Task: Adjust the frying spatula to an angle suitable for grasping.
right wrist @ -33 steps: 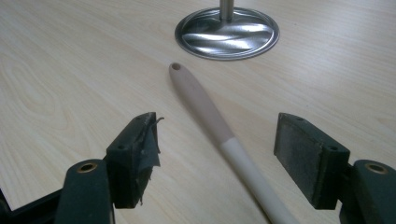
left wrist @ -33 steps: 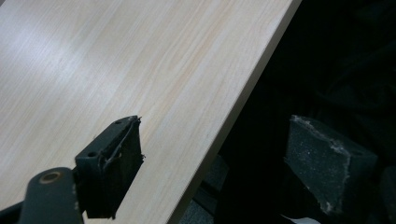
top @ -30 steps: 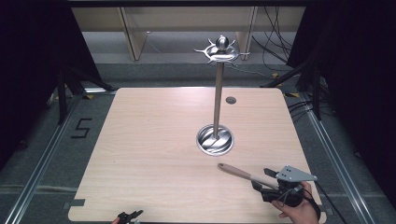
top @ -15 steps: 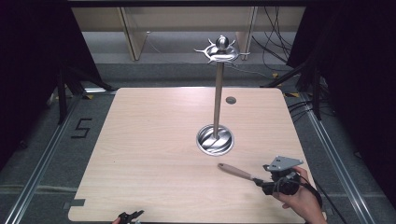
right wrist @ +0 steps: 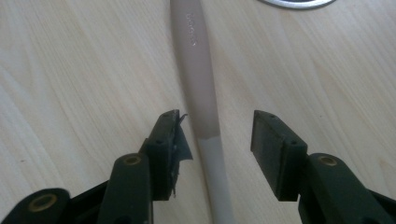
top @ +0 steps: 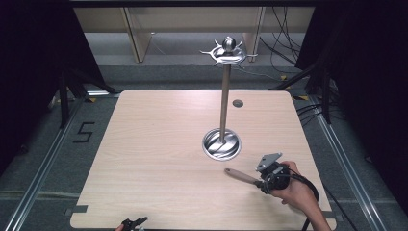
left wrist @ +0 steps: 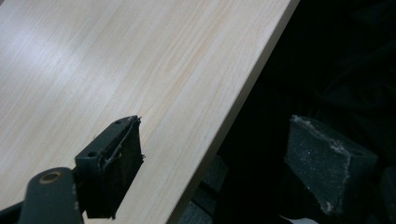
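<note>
The right tool (right wrist: pixel 212 133), having shifted rightward since earlier, is closing half-wide around one wooden-handled utensil (right wrist: pixel 198 70) without gripping, beside one metal stand (top: pixel 223 103), the left tool (left wrist: pixel 212 154) gaping wide.

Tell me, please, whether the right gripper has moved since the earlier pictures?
Yes. The right gripper has shifted up the picture, closer to the stand's round base, and its jaws have just been closing around the utensil handle.

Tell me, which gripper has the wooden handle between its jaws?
The right gripper: the wooden handle lies between its jaws, untouched. The left gripper has none.
</note>
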### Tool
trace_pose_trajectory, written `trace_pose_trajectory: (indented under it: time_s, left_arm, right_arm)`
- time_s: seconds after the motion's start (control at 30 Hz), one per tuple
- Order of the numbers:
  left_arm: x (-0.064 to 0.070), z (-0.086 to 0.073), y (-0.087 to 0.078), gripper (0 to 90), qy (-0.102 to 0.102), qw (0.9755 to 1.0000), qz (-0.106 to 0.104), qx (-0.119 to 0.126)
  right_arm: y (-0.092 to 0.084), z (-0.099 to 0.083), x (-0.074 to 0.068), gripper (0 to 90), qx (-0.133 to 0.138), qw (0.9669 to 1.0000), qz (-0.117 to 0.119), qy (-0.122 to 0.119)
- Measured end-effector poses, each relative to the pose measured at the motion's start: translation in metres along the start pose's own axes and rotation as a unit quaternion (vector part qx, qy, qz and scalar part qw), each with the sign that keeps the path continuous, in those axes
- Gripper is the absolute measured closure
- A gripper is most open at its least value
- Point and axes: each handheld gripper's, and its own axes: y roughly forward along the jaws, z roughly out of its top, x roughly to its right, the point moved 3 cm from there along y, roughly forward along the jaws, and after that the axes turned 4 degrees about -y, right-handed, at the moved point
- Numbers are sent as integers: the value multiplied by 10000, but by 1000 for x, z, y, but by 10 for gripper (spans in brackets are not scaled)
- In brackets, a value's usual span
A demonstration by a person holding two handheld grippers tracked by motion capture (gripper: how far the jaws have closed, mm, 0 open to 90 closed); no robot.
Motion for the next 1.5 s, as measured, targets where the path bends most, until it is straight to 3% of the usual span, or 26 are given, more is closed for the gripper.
trace_pose_trajectory:
  time_s: [0.2, 0.9, 1.0, 1.1, 1.13, 1.17, 1.5]
  left_arm:
    - [0, 0, -2, 176, 40, 10000, 12, -8]
    - [1, 0, 0, 177, -6, 10000, -13, 8]
    - [1, 0, 0, 176, -9, 10000, -8, 4]
    - [1, 0, 0, 176, -5, 10000, -42, -6]
    - [1, 0, 0, 177, -6, 10000, -52, -10]
    - [1, 0, 0, 177, -5, 10000, -36, -4]
    - [2, 0, 2, 177, 5, 10000, 69, 17]
  right_arm:
    - [7, 6, 1, 572, -457, 9986, 186, -192]
    - [24, 12, 9, 658, -850, 9947, 545, -214]
    - [26, 11, 9, 664, -982, 9932, 616, -65]
    - [28, 12, 13, 671, -951, 9930, 673, -180]
    - [29, 11, 12, 671, -1030, 9924, 669, -45]
    - [29, 11, 14, 670, -988, 9927, 672, -138]
    - [32, 12, 13, 698, -1131, 9902, 818, -59]
